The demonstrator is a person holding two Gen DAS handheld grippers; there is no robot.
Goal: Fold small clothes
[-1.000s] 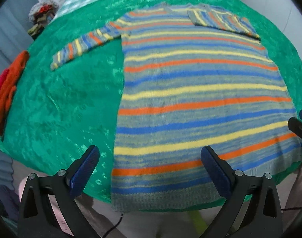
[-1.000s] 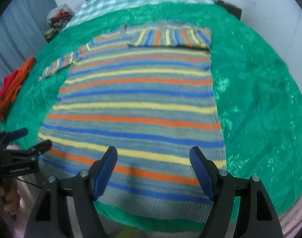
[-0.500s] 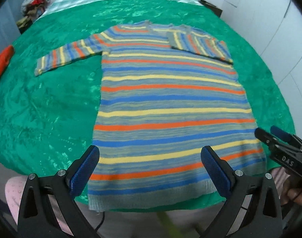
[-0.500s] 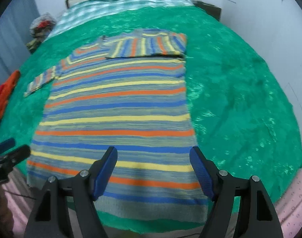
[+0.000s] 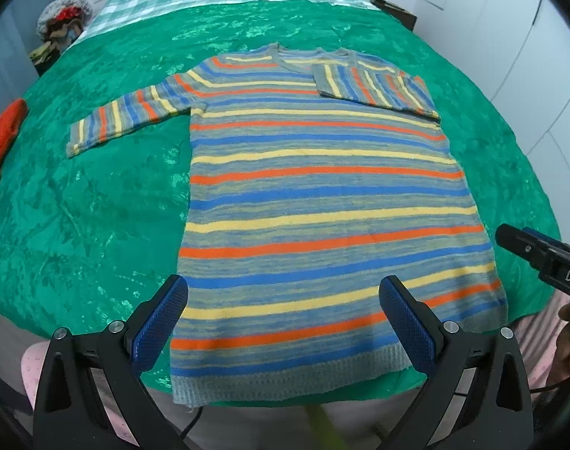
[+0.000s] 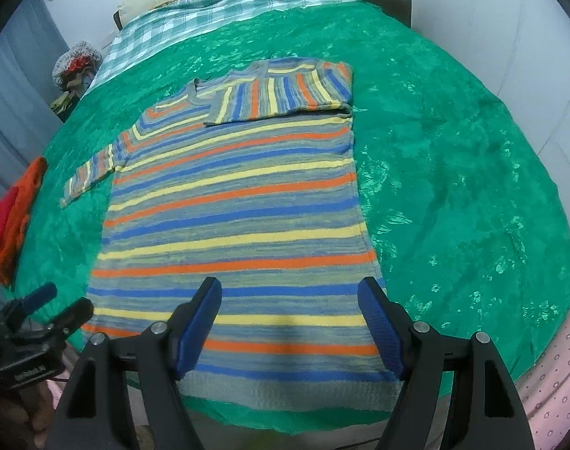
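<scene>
Left gripper [image 5: 283, 309] wide open and empty at lower frame, right gripper [image 6: 290, 313] likewise open, holding nothing, striped sweater [image 5: 322, 202] flat mid-frame on green bedspread [image 5: 97, 206], one sleeve folded across chest, orange garment [image 5: 2, 138] at left edge

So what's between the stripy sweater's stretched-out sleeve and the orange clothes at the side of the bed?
Only bare, shiny green bedspread lies between the striped knitted sweater's stretched-out sleeve and the orange clothes. The left wrist view shows it best.
</scene>
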